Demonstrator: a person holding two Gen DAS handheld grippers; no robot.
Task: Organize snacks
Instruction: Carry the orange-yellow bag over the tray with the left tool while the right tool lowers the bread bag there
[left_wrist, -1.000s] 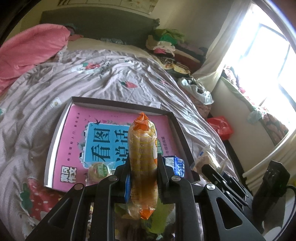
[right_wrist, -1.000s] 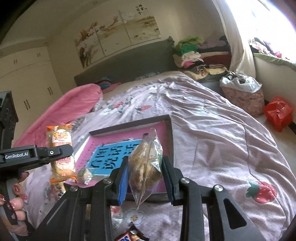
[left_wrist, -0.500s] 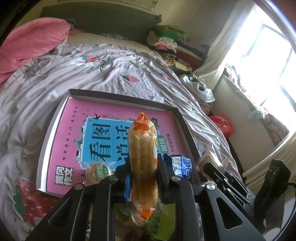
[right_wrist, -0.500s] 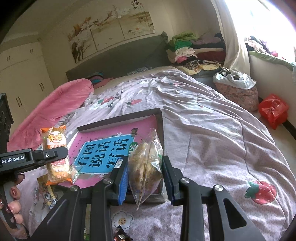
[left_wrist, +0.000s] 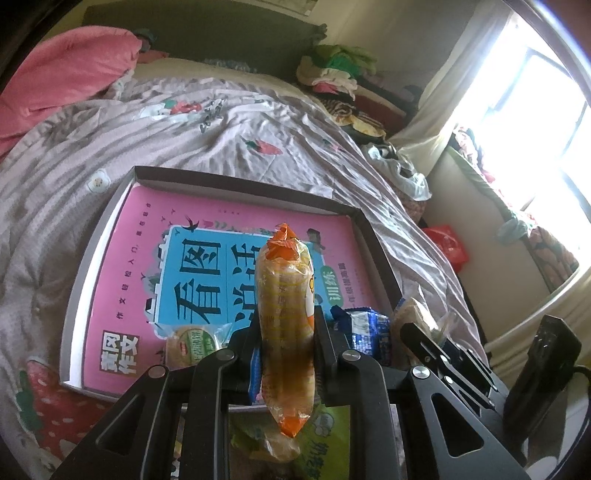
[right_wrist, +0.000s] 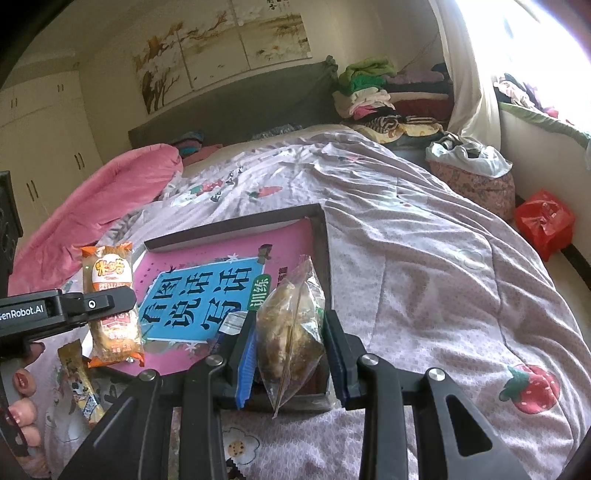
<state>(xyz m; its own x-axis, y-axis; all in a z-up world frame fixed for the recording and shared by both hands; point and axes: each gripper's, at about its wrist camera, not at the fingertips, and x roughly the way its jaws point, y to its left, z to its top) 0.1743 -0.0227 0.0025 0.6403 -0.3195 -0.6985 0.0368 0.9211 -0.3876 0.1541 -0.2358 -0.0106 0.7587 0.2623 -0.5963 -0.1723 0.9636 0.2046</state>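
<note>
The left gripper (left_wrist: 286, 332) pinches an orange cake pack (left_wrist: 286, 314) upright above the tray's (left_wrist: 99, 251) near edge. The right gripper (right_wrist: 291, 354) pinches a clear bag (right_wrist: 291, 332) over the tray's near right corner, on the bed (right_wrist: 424, 266).

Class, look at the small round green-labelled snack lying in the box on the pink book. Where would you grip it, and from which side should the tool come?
Grip the round snack across its middle, coming straight down from above. It lies flat on the book near the box's front edge, so only its top and rim are exposed. Both tools are full now: the left tool holds an orange packet, the right tool a clear bag.
</note>
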